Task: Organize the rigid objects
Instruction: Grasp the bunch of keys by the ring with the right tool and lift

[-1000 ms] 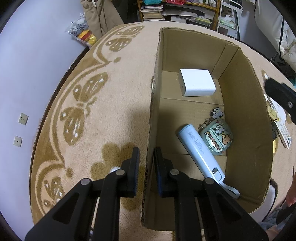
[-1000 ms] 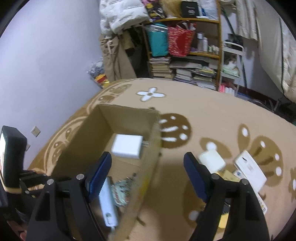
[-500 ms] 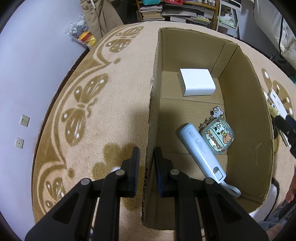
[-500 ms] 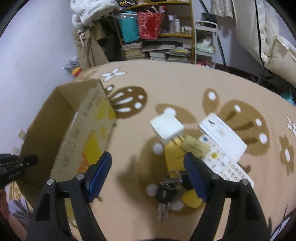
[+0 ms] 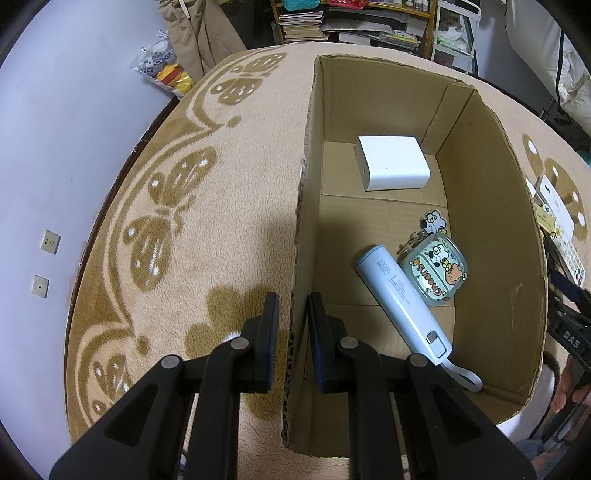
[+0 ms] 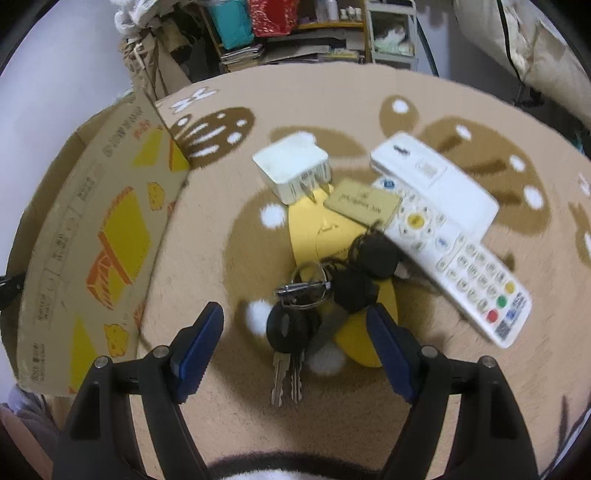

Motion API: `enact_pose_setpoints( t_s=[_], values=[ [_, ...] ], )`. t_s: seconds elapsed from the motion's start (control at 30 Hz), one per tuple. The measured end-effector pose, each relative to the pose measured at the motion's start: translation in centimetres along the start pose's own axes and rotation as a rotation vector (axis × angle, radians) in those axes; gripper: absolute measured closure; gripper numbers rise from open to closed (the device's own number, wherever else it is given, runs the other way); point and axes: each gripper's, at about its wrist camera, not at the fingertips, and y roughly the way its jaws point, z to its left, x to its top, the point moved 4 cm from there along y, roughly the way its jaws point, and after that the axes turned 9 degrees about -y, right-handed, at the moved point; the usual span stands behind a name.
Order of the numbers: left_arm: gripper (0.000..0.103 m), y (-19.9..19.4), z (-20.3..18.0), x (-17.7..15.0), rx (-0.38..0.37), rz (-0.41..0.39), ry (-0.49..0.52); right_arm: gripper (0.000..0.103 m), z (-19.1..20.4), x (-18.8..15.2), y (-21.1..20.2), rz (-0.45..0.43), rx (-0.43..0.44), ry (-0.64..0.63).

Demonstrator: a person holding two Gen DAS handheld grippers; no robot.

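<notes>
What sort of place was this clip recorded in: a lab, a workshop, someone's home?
Most likely a lived-in room at home. The work happens on a beige patterned rug, a cluttered bookshelf stands at the back, and household items such as keys and a remote control lie beside a cardboard box.

L wrist cam looks down into cardboard box (image 5: 491,206); R cam close over rug (image 6: 221,369); both share box.

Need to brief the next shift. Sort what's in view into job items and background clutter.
Job: cardboard box, power bank, white charger, keys, remote, plug adapter, card.

Background: bookshelf, rug, wall sockets.
</notes>
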Motion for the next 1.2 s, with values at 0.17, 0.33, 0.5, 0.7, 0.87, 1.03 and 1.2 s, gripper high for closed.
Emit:
enact_pose_setpoints(
  t_s=[0.17,0.33,0.5,0.7,0.87,1.03,1.2],
  values=[
    [0.088,0.0,0.0,0.0,0.001,-0.001,0.001,0.023,-0.3,0.3,0.1,-0.075,0.0,0.02],
    [0.089,0.0,-0.4,-0.1,0.027,-0.01,0.023,0.032,-0.1,0.9,0.3,-0.102,-0.04,0.003],
    [0.089,0.0,-0.4,-0.1,0.03,-0.012,0.027,0.076,0.3,1.5,0.7,-0.12,-0.012,0.002],
    [0.089,0.0,-0.6,-0.2,0.038,-0.015,0.035,0.075,0.9,1.0,2.2,-0.095,0.068,0.055],
    [0.089,0.0,-0.6,-0.2,0.043,-0.016,0.039,0.077,1.4,1.1,2.4,-0.088,0.045,0.024],
    [0.089,0.0,-0.6,-0.3,0.043,-0.019,0.04,0.084,1.6,1.1,1.6,-0.113,0.003,0.017],
    [0.089,0.0,-0.6,-0.3,0.044,-0.019,0.043,0.085,2.6,1.7,0.6,-0.135,-0.027,-0.035]
  ],
)
